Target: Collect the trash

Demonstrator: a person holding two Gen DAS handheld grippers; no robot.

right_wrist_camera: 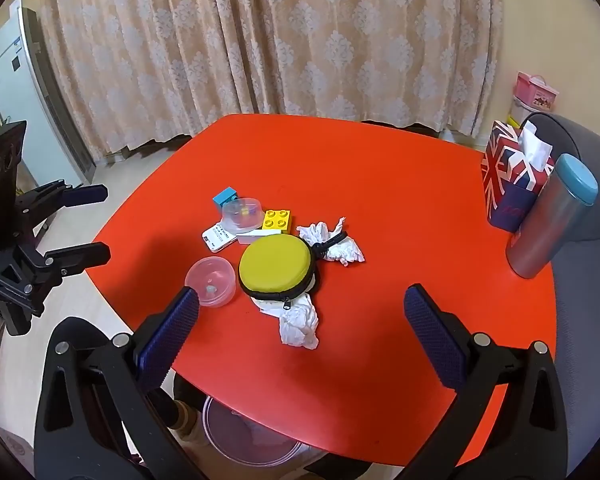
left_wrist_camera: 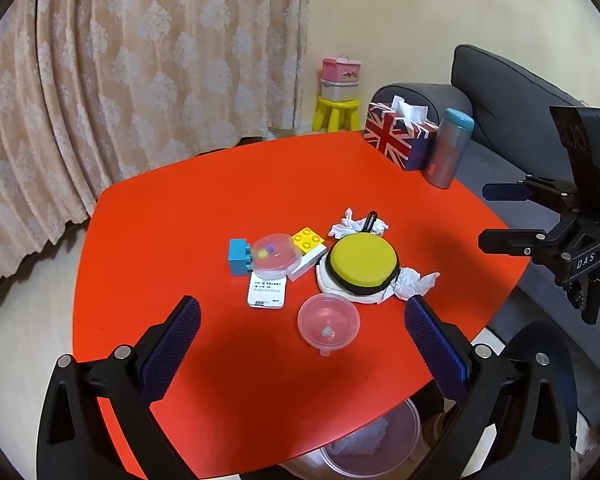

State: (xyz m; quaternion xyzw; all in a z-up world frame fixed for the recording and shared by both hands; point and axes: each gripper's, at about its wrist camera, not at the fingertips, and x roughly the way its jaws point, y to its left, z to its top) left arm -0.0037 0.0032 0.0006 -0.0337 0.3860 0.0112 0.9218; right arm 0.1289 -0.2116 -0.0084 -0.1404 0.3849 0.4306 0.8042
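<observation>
Left gripper [left_wrist_camera: 302,330] and right gripper [right_wrist_camera: 302,320] above red surface [right_wrist_camera: 380,184], jaws wide apart, empty; crumpled tissues [right_wrist_camera: 300,322] touching yellow pouch [right_wrist_camera: 275,264], mid-surface; clear bin [right_wrist_camera: 248,436] below near edge.

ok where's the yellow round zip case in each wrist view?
Left wrist: yellow zip case sits right of centre, crumpled tissues behind it and to its right.
Right wrist: yellow zip case sits near centre, slightly left, one tissue just below it.
Shared landmark: yellow toy brick right beside the case.
</observation>
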